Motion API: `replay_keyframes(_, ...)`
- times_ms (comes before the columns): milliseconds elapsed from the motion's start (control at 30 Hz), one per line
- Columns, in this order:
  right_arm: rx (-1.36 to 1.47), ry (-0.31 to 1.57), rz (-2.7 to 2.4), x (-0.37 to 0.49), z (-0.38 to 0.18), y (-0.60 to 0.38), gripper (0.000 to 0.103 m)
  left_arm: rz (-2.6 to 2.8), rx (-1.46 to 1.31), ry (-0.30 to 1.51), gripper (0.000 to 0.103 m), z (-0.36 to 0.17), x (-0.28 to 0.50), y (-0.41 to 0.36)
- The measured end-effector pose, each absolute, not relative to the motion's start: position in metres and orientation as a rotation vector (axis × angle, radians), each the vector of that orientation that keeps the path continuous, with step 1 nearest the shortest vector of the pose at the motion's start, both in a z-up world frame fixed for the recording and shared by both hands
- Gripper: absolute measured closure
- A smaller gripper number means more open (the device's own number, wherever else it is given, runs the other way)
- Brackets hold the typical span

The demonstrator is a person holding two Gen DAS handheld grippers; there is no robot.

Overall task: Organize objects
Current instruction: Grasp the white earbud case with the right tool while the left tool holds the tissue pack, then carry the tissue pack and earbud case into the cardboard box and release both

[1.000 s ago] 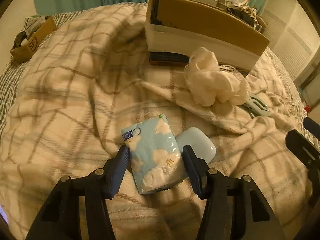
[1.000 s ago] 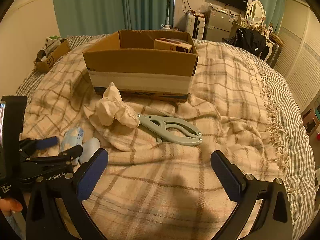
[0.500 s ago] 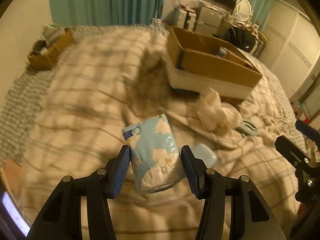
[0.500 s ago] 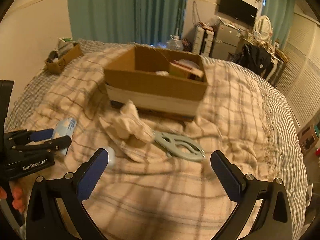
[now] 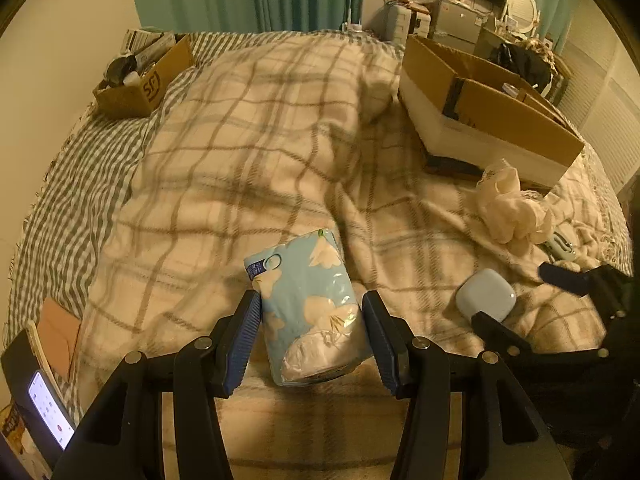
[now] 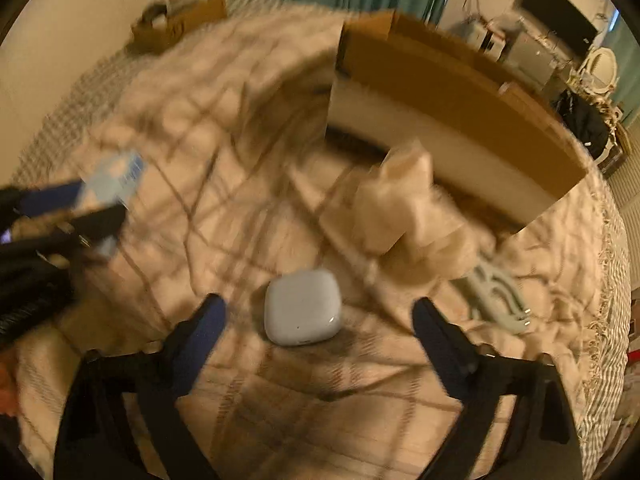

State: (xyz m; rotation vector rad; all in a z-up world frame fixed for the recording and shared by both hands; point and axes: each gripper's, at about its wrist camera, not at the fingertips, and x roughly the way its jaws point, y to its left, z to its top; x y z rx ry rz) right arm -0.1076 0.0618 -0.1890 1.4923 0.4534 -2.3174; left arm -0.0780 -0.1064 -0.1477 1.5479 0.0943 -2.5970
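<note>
My left gripper (image 5: 312,336) is shut on a light blue tissue pack (image 5: 306,308) and holds it above the plaid blanket. The pack also shows blurred in the right wrist view (image 6: 116,174). My right gripper (image 6: 318,322) is open, with a pale blue rounded case (image 6: 302,306) lying on the blanket between its fingers. The case shows in the left wrist view (image 5: 486,294) with the right gripper (image 5: 540,296) around it. A large open cardboard box (image 5: 488,116) stands at the back right, and also shows in the right wrist view (image 6: 448,92).
A crumpled cream cloth (image 6: 408,216) lies in front of the box, with a pale green clip tool (image 6: 500,292) to its right. A small cardboard box (image 5: 140,76) of items sits at the far left. A phone (image 5: 48,412) is at the lower left.
My left gripper has lifted the tissue pack up and back off the blanket. My right gripper has swung left and down to straddle the pale blue case.
</note>
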Motion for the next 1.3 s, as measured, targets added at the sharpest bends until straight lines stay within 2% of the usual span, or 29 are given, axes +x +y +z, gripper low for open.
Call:
replay_keyframes(100,1.515,0.458,-2.286,-0.106,-0.198,0.056,0.022,-2.592,1.552,0.097,0.049,-0.149,-0.077,-0.106)
replay_keyframes(167,1.540,0.490,-2.250,-0.105,-0.207,0.051,0.030,-2.590,1.551,0.092,0.049,-0.150,-0.077,-0.105)
replay_keyframes(233,1.563,0.524,-2.242,-0.104,-0.211,0.049,0.047,-2.594,1.551,0.079,0.049,-0.150,-0.076,-0.103)
replay_keyframes(300,1.546,0.519,-2.253,-0.102,-0.209,0.050,0.054,-2.596,1.553,0.069,0.049,-0.151,-0.074,-0.102)
replay_keyframes(467,1.487,0.465,-2.296,-0.092,-0.194,0.059,0.054,-2.589,1.550,0.035,0.049,-0.148,-0.067,-0.097)
replay_keyframes(733,1.337,0.322,-2.383,-0.074,-0.139,0.095,0.054,-2.641,1.508,0.046,0.049,-0.121,-0.057,-0.085)
replay_keyframes(1033,1.169,0.436,-2.512,-0.067,-0.059,0.130,0.054,-2.802,1.369,0.015,0.049,-0.045,-0.070,-0.058)
replay_keyframes(1133,1.131,0.426,-2.561,-0.079,-0.027,0.148,0.054,-2.851,1.349,0.046,0.049,-0.020,-0.086,-0.049)
replay_keyframes(1300,1.072,0.348,-2.617,-0.111,0.023,0.171,0.054,-2.947,1.319,-0.010,0.049,0.015,-0.121,-0.019)
